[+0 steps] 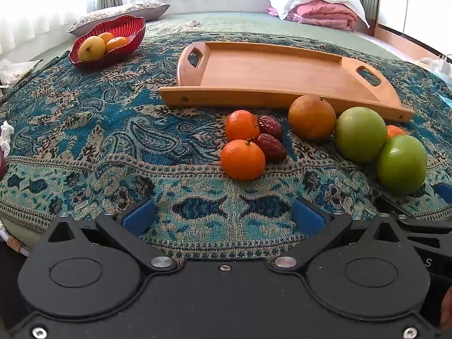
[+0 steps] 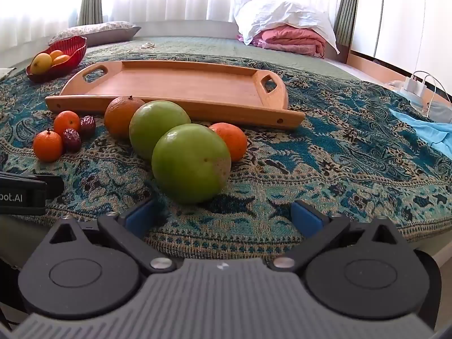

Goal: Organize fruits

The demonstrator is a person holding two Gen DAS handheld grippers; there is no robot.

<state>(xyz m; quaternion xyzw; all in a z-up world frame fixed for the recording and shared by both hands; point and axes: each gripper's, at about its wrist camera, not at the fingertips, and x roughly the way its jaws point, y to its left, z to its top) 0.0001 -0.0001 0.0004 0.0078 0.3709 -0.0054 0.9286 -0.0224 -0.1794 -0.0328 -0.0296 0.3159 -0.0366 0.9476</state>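
Low in both wrist views, the left gripper and right gripper had jaws spread wide, holding nothing. Glossy green apples, tangerines and wrinkled dates sat mid-frame before the wooden tray.

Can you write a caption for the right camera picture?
Open right gripper faces two green apples beside an empty wooden tray.

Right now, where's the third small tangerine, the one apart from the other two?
In the right wrist view the tangerine sits on the cloth behind the nearer green apple, just in front of the wooden tray; the left wrist view shows only its top.
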